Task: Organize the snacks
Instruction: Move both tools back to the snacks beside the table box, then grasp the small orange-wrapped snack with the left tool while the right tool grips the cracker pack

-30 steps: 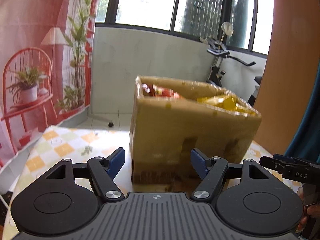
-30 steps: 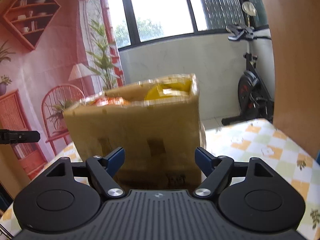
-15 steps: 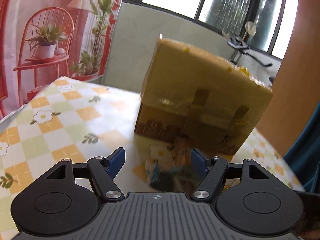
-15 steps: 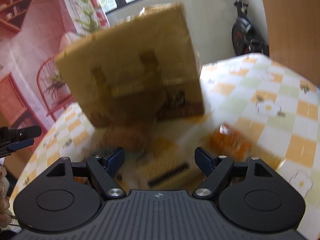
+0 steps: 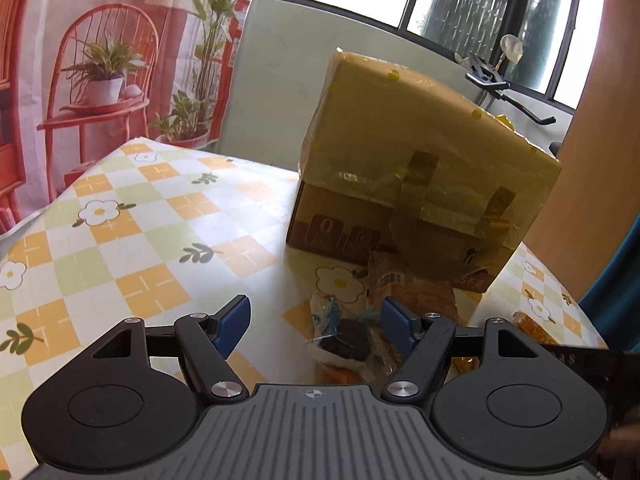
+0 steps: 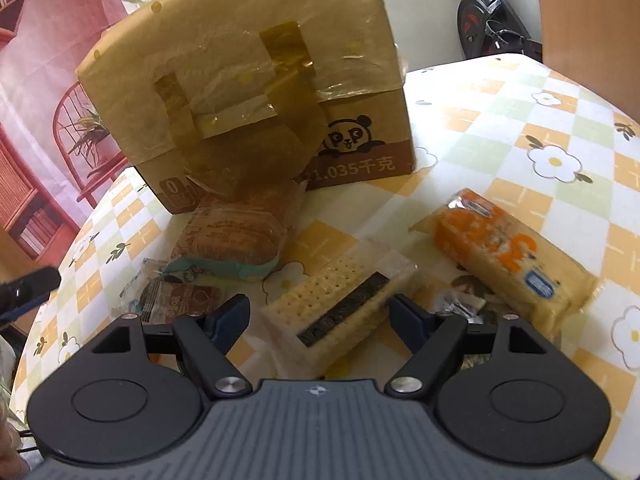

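Left tongs point(image 5: 315, 322) and right tongs point(image 6: 320, 318) both spread, gripping nothing. Snack packets lay on the worktop point(image 6: 520, 128) before the taped cardboard box point(image 6: 256, 80); cracker packet point(image 6: 340, 304) sat between the right tongs' fingers.

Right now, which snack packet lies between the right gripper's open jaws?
The clear-wrapped cracker sandwich with the dark seaweed strip. The orange packet lies to its right; the brown bread packet lies farther, near the box.

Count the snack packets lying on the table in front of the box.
4 clearly: bread packet against the cardboard box, cracker packet between the right tongs, orange packet at right, small dark packet at left. More may be hidden.
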Available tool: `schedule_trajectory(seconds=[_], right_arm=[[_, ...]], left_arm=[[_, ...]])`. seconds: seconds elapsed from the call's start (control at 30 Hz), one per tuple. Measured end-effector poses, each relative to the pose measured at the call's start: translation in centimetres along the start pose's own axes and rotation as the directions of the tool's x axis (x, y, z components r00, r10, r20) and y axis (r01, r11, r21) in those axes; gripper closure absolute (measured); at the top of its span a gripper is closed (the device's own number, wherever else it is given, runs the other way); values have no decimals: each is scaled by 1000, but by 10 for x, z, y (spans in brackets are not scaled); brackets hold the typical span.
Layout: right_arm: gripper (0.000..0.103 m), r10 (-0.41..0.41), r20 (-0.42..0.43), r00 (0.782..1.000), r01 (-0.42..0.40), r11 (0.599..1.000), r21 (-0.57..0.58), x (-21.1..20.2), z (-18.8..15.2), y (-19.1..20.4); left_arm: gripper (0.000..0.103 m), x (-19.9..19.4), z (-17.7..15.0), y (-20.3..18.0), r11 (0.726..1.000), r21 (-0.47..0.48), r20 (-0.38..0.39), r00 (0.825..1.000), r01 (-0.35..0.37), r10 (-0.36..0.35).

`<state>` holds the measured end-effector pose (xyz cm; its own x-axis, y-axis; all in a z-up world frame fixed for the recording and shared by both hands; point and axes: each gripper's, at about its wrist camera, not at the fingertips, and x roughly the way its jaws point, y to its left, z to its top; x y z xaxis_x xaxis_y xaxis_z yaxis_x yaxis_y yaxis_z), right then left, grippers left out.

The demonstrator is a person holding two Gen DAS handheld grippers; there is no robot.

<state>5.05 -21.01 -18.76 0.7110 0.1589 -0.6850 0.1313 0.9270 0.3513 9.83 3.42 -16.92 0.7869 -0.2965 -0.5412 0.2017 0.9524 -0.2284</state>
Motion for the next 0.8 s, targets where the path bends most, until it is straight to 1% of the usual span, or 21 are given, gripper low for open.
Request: schedule_trajectory(seconds=[0.2,0.23,0.27,0.3,0.33,0.37,0.4,0.5,0.57,0.63,0.8], right_arm=[[24,-19,3,1000,19,999,-38,18,10,5],[27,-27,5,1000,27,998,-54,21,9,7],[31,-33,9,999,33,996,-78,22,8,9],[34,-46,24,999,49,993,-109,23,5,11],[40,-59,37,998,64,989,-136,23,2,13],[44,-73,54,996,80,984,-159,23,-2,14],[44,-81,73,994,93,980,-174,22,-6,14],[49,-69,127,990,93,977,-191,19,-18,13],[50,-61,149,987,92,973,-212,19,-27,14],[50,-54,153,987,89,970,-227,18,-27,16],[50,-12,143,990,38,984,-175,19,-24,5]], left_arm=[[29,3,-5,-2,1000,16,-14,1000,6,-6],[29,4,-7,-2,1000,18,-19,1000,5,-5],[29,5,-8,-2,1000,18,-25,1000,6,-6],[29,7,-9,-1,1000,16,-31,999,9,-8],[29,8,-10,-1,1000,15,-38,999,11,-11],[29,10,-12,-2,1000,14,-46,999,14,-14],[29,11,-13,-2,1000,13,-55,998,18,-17],[30,17,-19,-5,999,15,-86,996,35,-33],[32,20,-22,-9,999,20,-102,994,43,-41],[35,22,-25,-12,999,24,-114,992,48,-45],[45,28,-31,-18,998,25,-149,988,55,-51]])
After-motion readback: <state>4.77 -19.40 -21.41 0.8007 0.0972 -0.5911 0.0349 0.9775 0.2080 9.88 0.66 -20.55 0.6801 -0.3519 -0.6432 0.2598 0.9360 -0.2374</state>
